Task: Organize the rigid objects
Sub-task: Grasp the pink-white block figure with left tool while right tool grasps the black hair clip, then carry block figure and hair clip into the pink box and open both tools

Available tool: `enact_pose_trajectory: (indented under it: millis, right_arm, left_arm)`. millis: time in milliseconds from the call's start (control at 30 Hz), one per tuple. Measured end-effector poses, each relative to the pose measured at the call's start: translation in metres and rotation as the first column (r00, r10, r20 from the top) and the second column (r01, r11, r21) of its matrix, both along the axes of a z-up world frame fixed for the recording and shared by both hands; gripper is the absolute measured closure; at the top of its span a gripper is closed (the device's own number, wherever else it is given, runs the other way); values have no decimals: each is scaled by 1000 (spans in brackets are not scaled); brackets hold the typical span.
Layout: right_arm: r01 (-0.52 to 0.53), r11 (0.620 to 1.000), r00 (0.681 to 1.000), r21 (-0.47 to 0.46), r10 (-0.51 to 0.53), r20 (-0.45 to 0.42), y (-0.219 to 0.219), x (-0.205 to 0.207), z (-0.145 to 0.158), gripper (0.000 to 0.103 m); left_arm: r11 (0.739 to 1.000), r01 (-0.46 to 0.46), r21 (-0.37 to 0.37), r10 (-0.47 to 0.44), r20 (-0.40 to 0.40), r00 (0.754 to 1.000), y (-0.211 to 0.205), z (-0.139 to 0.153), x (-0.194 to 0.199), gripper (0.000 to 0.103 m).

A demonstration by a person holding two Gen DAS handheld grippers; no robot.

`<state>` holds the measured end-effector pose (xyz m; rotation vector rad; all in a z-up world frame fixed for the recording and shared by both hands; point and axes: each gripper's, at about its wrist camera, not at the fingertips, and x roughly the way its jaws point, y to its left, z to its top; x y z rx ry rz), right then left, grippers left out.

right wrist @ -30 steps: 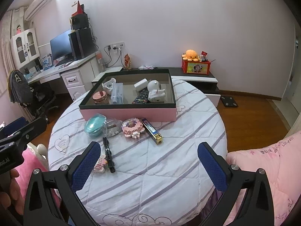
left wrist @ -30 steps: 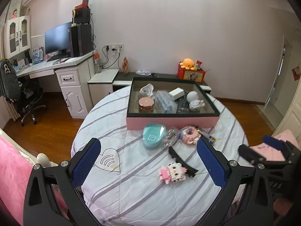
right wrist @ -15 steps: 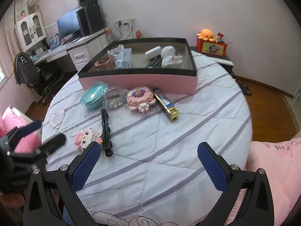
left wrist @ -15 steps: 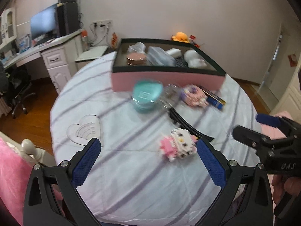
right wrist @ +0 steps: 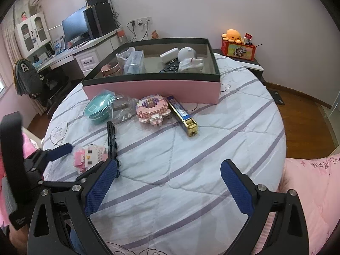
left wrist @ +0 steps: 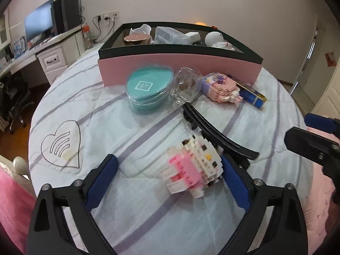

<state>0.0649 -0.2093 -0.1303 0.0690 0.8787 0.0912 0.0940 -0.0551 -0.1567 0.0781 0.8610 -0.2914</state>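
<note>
A pink and white brick cat figure lies on the striped round table, between the pads of my left gripper. Those jaws are closing; the right pad is next to the figure and the left pad still stands apart from it. A black hair clip lies just behind the figure. In the right wrist view the figure and clip sit at the left. My right gripper hovers open over bare cloth with nothing between its fingers.
A pink box with a black rim holds several items at the back. Before it lie a teal round tin, a clear container, a pink brick flower and a blue and gold bar. Pink bedding borders the table's right.
My left gripper has dropped toward the table and come around the brick cat figure, its jaws narrowing. The right gripper sank a little, then held still.
</note>
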Motion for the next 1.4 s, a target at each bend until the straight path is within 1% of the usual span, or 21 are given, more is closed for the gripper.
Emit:
enact_pose_trajectory:
  millis: [33, 67, 100, 133, 200, 233, 267, 333, 400, 467, 533, 600, 700, 767, 800, 867, 900, 933, 1000, 1233, 1400]
  right_arm:
    - [-6, 1000, 1000, -2, 6, -2, 2, 1, -1, 4]
    - [-10, 1000, 1000, -2, 10, -3, 3, 2, -1, 4]
    - [-14, 1000, 1000, -1, 14, -6, 4, 2, -3, 4]
    - [-19, 1000, 1000, 0, 19, -9, 6, 4, -4, 4]
    - [-31, 1000, 999, 2, 31, -14, 10, 7, -6, 4]
    - [-40, 999, 999, 5, 40, -16, 13, 8, -7, 5]
    - [-54, 999, 998, 8, 54, -17, 17, 10, -7, 6]
    - [-78, 997, 997, 1, 78, -24, 26, 15, -9, 10]
    - [-98, 995, 995, 2, 98, -26, 34, 19, -11, 13]
    - [-120, 993, 992, -5, 120, -38, 42, 25, -14, 21]
    - [-134, 991, 990, -8, 133, -54, 48, 32, -19, 32]
    - [-151, 988, 986, -12, 150, -73, 54, 38, -27, 39]
    - [-165, 986, 982, -19, 163, -98, 60, 46, -38, 44]
    - [-174, 984, 981, -42, 169, -89, 64, 48, -40, 45]
    - [-179, 983, 981, -48, 175, -89, 66, 48, -40, 47]
    - [-200, 978, 977, -60, 195, -83, 69, 47, -39, 59]
    - [-210, 975, 976, -66, 205, -78, 72, 45, -38, 75]
    - [-213, 975, 975, -71, 207, -75, 73, 44, -38, 86]
    - [-212, 975, 976, -66, 207, -73, 72, 41, -37, 90]
    - [-191, 982, 980, -7, 191, -53, 57, 35, -26, 90]
    - [-179, 983, 984, 31, 180, -8, 46, 36, 0, 90]
  left_arm:
    - [1000, 5, -1, -5, 5, 1000, 0, 0, 0, 12]
    - [1000, 13, -13, -13, 9, 1000, 0, 0, -2, 18]
    - [1000, 16, -21, -16, 14, 1000, 1, 1, -2, 27]
    - [1000, 16, -21, -15, 21, 1000, 2, 1, -2, 31]
    - [999, 19, -39, -18, 21, 1000, 7, 3, -1, 49]
    - [999, 15, -49, -14, 19, 1000, 11, 4, 0, 55]
    - [999, 12, -51, -11, 16, 1000, 15, 4, 3, 58]
    - [998, 16, -66, -15, 8, 1000, 20, 4, 5, 58]
    - [998, 19, -60, -18, 13, 1000, 22, 5, 6, 58]
    - [998, 16, -65, -16, 15, 1000, 24, 5, 6, 58]
    - [998, 11, -63, -9, 21, 1000, 26, 6, 5, 58]
    - [998, 1, -56, 0, 25, 1000, 29, 7, 6, 58]
    - [998, -9, -54, 10, 24, 1000, 35, 7, 8, 58]
    - [998, -12, -59, 13, 20, 1000, 38, 6, 9, 58]
    - [998, -12, -60, 13, 20, 1000, 39, 7, 9, 58]
    - [998, -10, -59, 11, 21, 1000, 38, 7, 10, 58]
    - [998, -9, -59, 10, 20, 1000, 37, 7, 10, 58]
    - [998, -7, -58, 8, 20, 1000, 37, 8, 10, 58]
    - [998, -6, -58, 7, 19, 1000, 35, 9, 10, 58]
    - [998, 3, -59, -1, 31, 1000, 33, 22, 9, 58]
    - [998, 15, -65, -11, 60, 998, 30, 44, 11, 58]
